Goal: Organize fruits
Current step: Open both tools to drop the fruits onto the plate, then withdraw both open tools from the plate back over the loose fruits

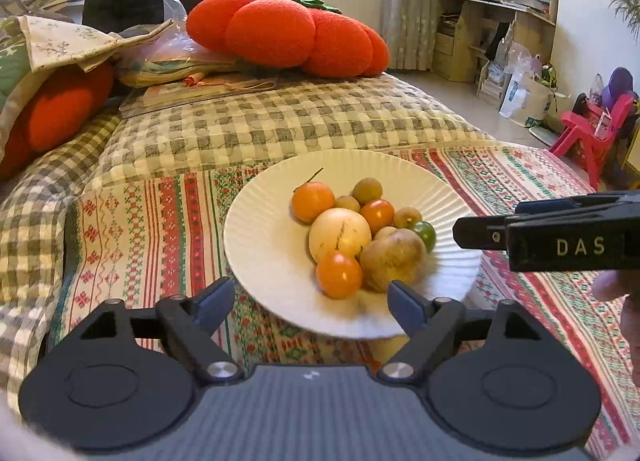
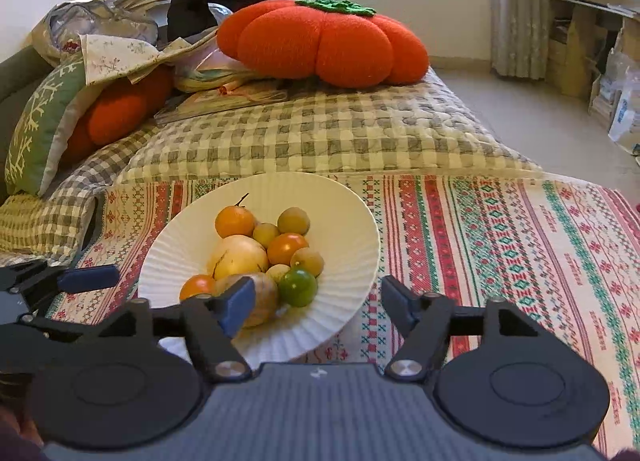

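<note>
Left wrist view: left gripper (image 1: pixel 310 303) has its fingers spread wide, nothing between the pads; the near rim of the plate (image 1: pixel 256 245) lies in the gap. At 3 o'clock the right gripper (image 1: pixel 560 237) enters side-on, a black body stamped "DAS", with part of a hand (image 1: pixel 618 301) below it. This view alone shows the wooden shelving (image 1: pixel 496 21) at 1 o'clock and a pink plastic chair (image 1: pixel 588 137) at 3 o'clock.

Right wrist view: right gripper (image 2: pixel 316 303) fingers also wide apart, gripping nothing; its left finger (image 2: pixel 236 305) overlaps the brownish fruit in the picture, contact not determinable. One finger of the left gripper (image 2: pixel 86 279) shows at 9 o'clock. Only here is the green pillow (image 2: pixel 40 129) with pale branching print clearly seen.

Fruits: all heaped at the plate centre, touching one another. Three smooth glossy orange fruits (image 1: pixel 313 201), one with a thin stalk; a large pale yellow round fruit (image 1: pixel 340 235); a dull, wrinkled brownish fruit (image 1: pixel 394 259); a shiny green fruit (image 2: pixel 298 287); several small matte olive-tan ones (image 2: pixel 293 221).

Plate: white, round, shallow, finely ribbed rim. It sits on a striped woven cloth (image 2: pixel 500 229), red and green pattern. Beyond, at 12 o'clock, a quilted checked cover (image 1: pixel 280 125) and a fuzzy orange lobed cushion (image 1: pixel 288 33) with a green knitted top.
</note>
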A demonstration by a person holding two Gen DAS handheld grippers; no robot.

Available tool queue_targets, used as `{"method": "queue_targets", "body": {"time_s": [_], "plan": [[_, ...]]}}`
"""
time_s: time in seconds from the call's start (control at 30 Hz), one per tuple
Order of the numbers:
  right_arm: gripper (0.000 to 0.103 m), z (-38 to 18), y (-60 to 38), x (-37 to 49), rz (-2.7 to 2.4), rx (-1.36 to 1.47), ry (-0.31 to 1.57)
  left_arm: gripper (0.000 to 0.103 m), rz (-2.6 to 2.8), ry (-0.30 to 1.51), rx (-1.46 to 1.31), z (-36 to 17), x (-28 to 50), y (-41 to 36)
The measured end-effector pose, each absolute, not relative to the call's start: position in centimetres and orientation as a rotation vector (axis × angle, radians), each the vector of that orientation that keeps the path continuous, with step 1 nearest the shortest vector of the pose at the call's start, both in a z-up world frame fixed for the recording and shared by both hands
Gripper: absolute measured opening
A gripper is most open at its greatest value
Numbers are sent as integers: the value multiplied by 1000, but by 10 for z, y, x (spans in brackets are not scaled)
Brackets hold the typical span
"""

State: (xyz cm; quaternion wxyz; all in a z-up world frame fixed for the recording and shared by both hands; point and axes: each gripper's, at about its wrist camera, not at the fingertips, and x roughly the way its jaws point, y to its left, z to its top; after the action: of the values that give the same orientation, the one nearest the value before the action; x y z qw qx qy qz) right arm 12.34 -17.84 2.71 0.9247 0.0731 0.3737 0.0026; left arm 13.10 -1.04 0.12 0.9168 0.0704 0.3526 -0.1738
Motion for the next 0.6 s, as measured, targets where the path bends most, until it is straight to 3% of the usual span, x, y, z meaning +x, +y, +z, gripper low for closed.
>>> {"method": "queue_targets", "body": {"time_s": [0.3, 0.6], "plan": [[85, 33, -180, 100, -17, 156, 777, 94, -358, 735, 146, 7, 101, -8], [94, 42, -180, 76, -22, 147, 776, 96, -356, 753, 143, 9, 73, -3]]}}
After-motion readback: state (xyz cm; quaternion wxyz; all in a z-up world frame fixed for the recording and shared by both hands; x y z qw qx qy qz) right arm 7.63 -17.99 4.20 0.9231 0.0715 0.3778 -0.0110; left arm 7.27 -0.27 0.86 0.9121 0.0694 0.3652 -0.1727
